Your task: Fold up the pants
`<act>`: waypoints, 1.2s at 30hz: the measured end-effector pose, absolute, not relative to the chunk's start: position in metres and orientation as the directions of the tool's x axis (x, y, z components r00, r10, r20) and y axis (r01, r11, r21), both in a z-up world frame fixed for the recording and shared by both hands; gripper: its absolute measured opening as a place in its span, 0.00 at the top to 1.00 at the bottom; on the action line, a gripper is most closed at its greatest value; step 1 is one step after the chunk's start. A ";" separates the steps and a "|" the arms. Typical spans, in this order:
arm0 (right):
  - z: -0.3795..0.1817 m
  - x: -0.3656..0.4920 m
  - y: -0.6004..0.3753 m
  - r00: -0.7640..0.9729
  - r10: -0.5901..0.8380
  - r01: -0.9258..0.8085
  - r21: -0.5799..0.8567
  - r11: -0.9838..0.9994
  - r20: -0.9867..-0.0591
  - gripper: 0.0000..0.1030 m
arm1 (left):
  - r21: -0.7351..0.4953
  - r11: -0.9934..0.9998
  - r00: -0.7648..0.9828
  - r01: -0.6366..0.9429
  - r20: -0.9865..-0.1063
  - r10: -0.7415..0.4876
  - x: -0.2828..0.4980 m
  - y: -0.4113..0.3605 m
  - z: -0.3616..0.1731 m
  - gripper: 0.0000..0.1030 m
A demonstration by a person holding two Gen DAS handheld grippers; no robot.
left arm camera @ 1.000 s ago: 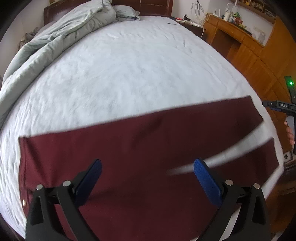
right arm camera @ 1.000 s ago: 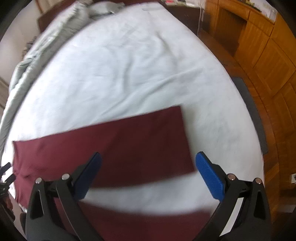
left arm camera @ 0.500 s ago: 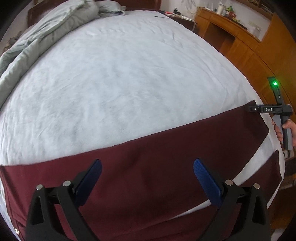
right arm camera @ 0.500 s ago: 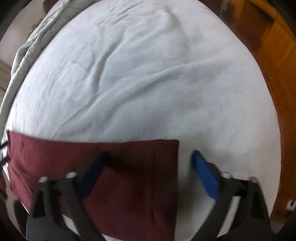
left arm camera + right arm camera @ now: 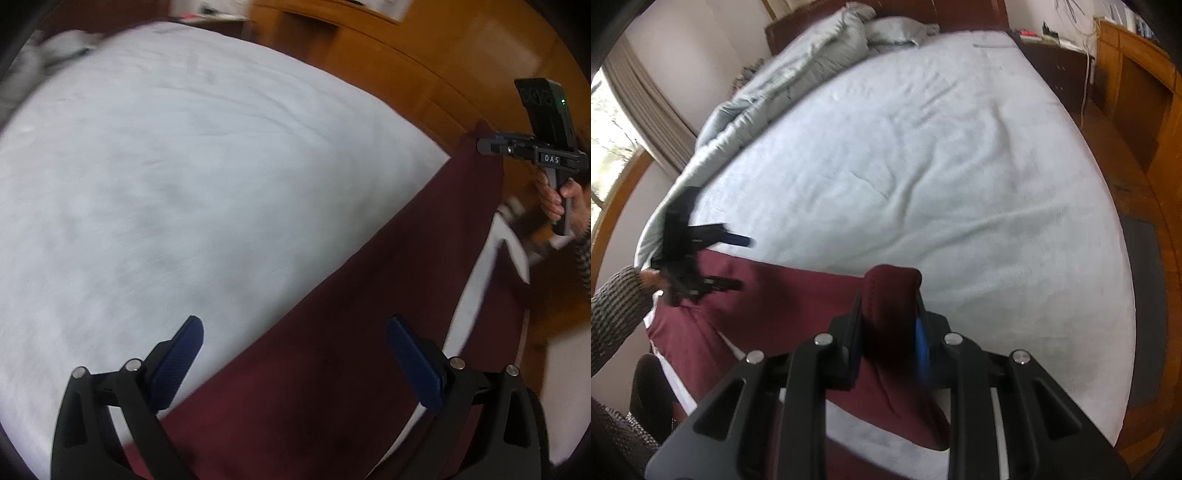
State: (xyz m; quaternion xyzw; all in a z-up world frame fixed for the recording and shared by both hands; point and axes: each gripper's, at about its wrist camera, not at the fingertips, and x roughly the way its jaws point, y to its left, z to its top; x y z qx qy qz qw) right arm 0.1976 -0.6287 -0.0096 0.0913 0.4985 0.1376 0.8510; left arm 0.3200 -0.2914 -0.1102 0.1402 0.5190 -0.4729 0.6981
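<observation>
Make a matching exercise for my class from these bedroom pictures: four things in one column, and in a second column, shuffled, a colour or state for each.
Column A
1. pants
2. right claw
3. left claw
4. duvet

Column B
a. open, nothing between its fingers
b. dark red, lying along the near side of the bed
c. shut on a bunched end of cloth
d. pale grey-green, heaped along the far side of the bed

Pairs: 1-b, 2-c, 3-a, 4-d
</observation>
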 end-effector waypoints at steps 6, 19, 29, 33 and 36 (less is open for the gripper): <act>0.015 0.188 -0.629 0.510 0.357 -0.162 0.320 0.933 -0.782 0.78 | -0.484 0.406 -0.226 0.775 -0.812 -0.538 0.329 -0.322 -0.125 0.06; 0.012 0.139 -0.629 0.579 0.224 -0.059 0.234 0.971 -0.784 0.78 | 0.008 0.646 0.289 0.763 -0.898 -0.330 0.213 -0.321 -0.052 0.84; -0.050 0.002 -0.634 0.549 0.181 0.110 0.285 0.952 -0.816 0.79 | 0.171 0.568 0.369 0.805 -0.895 -0.252 0.044 -0.322 -0.094 0.84; -0.067 -0.057 -0.635 0.589 0.168 0.208 0.349 0.914 -0.791 0.79 | 0.212 0.568 0.414 0.795 -0.874 -0.253 0.017 -0.315 -0.108 0.83; -0.078 -0.076 -0.635 0.589 0.173 0.243 0.377 0.894 -0.789 0.78 | 0.210 0.578 0.411 0.788 -0.879 -0.241 0.008 -0.313 -0.122 0.82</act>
